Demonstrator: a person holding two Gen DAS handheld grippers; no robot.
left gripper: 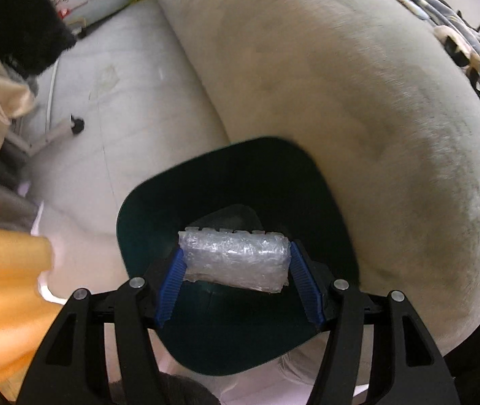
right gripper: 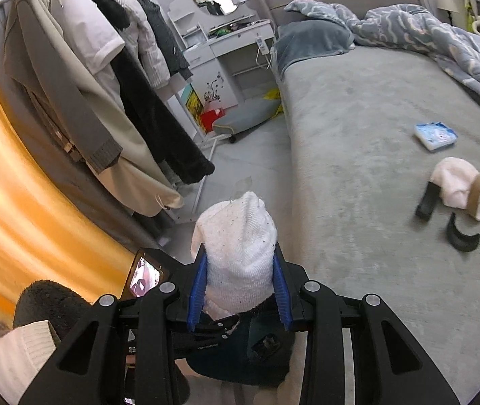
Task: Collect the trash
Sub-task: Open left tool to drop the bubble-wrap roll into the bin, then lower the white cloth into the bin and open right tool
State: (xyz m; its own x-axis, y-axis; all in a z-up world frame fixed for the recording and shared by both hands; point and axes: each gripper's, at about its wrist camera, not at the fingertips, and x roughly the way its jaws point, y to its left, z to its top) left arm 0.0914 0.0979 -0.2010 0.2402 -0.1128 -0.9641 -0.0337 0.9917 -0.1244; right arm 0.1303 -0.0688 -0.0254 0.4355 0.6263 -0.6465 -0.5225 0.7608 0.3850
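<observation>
We are gripping a wad of bubble wrap [left gripper: 234, 259] in the left gripper [left gripper: 236, 263], its blue pads [left gripper: 171, 287] clamped on both ends, right over the dark green bin [left gripper: 240, 202] standing beside the grey bed [left gripper: 358, 118]. Our right gripper [right gripper: 240, 280] is clamping a white knitted cloth [right gripper: 236, 253]. Farther out on the bed are lying a tissue pack [right gripper: 435, 135] and a paper roll [right gripper: 479, 200].

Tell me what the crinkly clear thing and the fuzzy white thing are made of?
The bubble wrap looks like clear glossy plastic film: rows of little air bubbles catch the light. The white sock looks like soft matte knitted fabric, probably cotton: ribbed stitches and dark lint specks show.
</observation>
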